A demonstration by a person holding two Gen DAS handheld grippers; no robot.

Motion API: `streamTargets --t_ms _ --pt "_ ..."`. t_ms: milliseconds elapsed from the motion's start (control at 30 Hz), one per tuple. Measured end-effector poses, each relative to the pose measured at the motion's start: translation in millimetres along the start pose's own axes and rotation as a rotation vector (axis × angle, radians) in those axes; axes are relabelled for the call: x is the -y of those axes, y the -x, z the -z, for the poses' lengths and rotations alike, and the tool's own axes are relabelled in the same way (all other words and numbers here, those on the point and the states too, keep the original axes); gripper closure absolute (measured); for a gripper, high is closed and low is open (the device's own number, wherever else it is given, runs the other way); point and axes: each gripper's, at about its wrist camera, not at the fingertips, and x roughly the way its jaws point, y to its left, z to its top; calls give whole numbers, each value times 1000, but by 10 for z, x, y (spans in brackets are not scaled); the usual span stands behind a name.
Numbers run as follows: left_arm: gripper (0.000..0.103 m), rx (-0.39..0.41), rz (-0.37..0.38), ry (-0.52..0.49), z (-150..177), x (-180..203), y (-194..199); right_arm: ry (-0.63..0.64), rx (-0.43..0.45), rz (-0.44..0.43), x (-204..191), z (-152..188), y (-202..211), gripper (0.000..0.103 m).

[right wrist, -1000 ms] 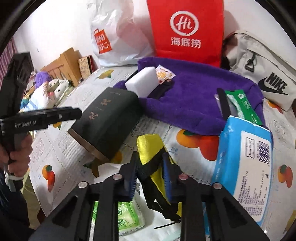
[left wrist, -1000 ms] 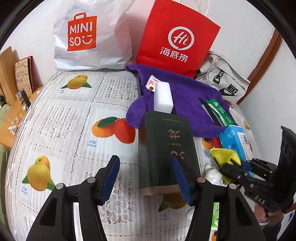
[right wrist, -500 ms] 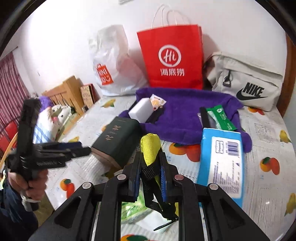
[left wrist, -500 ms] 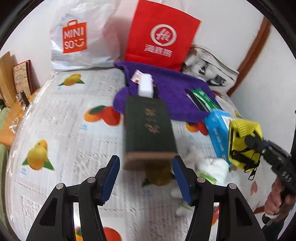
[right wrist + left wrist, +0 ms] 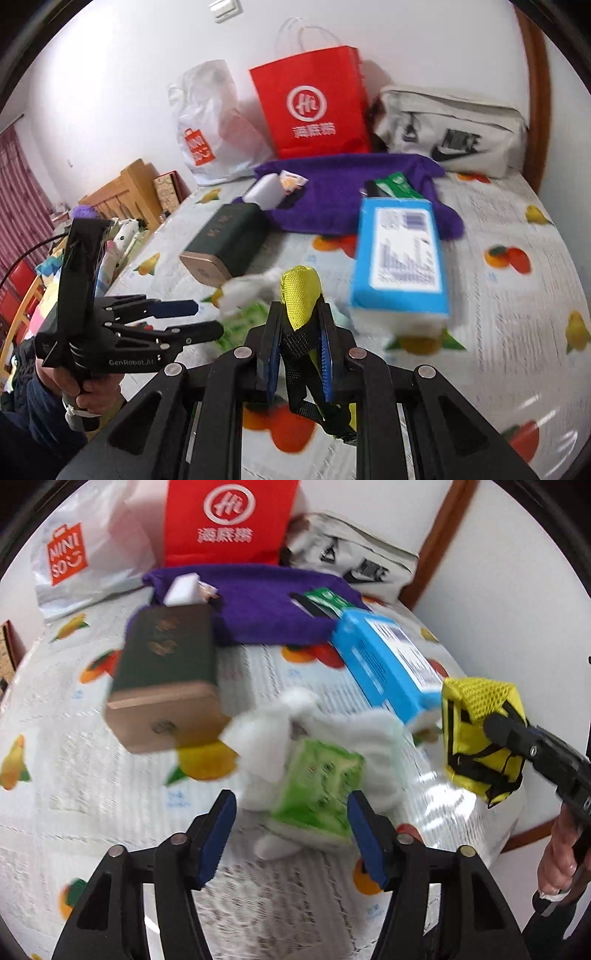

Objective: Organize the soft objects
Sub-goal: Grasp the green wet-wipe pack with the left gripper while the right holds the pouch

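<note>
Fruit-print tablecloth (image 5: 92, 794), purple towel (image 5: 258, 605), dark green box (image 5: 166, 664), blue pack (image 5: 384, 661), green pack (image 5: 317, 786)

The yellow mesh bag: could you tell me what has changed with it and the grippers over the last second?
The right gripper, clamped on the yellow mesh bag throughout, has lifted it off the table. The left gripper has swung from the dark green box to the green tissue pack, jaws opening, not gripping. The blue pack and purple towel stayed put.
</note>
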Motion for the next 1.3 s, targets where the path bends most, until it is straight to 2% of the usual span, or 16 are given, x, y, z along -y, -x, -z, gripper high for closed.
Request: streamTargets --t_ms 267,433,500,533,733,1300 --pt "39 -46 -21 -39 66 146 -223 -55 9 2 254 192 145 85" --pt "39 -35 -62 -87 60 265 -338 -82 -17 8 362 304 103 85" --pt "50 -36 -72 -108 58 309 -371 -84 -25 8 371 340 79 85" --pt "50 -32 -78 -111 53 313 -367 -81 -28 7 370 361 71 85" --pt "54 4 -55 -80 42 210 -173 -91 -40 -2 387 437 8 85" --pt "54 102 -114 64 139 -271 367 -128 -3 43 427 396 188 85"
